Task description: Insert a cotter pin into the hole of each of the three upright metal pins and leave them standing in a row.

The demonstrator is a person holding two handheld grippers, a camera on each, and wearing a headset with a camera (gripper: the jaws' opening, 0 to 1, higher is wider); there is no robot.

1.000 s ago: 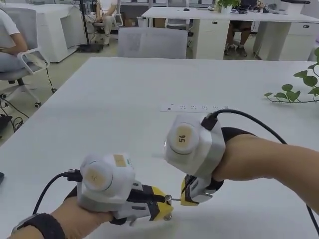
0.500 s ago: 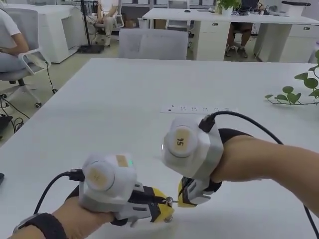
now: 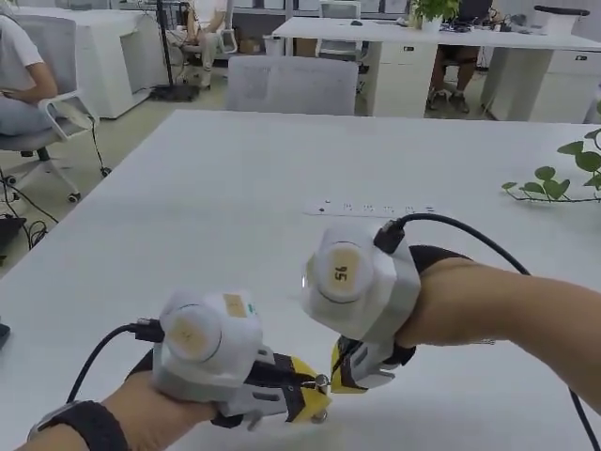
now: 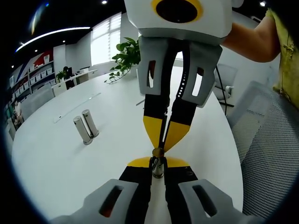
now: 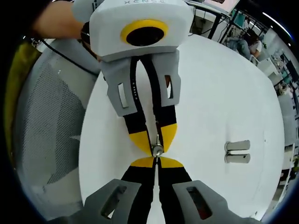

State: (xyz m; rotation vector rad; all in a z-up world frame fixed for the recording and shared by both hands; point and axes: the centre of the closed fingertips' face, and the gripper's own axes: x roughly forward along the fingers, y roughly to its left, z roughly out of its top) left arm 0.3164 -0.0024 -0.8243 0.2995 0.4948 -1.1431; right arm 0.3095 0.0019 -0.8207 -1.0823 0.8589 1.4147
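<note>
A wide white worktop [image 3: 282, 169] has a flush power strip [image 3: 371, 207] near its middle, and a leafy plant [image 3: 563, 174] trails over its right edge. A grey chair [image 3: 291, 85] is drawn up to the far edge. Beyond a pale floor [image 3: 141, 127] stand white desks [image 3: 413, 28], with a castor office chair [image 3: 66, 108] at left. In the left gripper view, bright windows [image 4: 105, 42] line the wall under a ceiling light strip [image 4: 51, 33], and a grey mesh chair [image 4: 266, 149] stands beside the worktop's edge.

White rounded housings sit behind black, yellow-tipped jaws on left gripper [image 3: 317, 396] and right gripper [image 3: 339, 369]; black cables [image 3: 470, 228]; black wristband [image 3: 80, 425].
</note>
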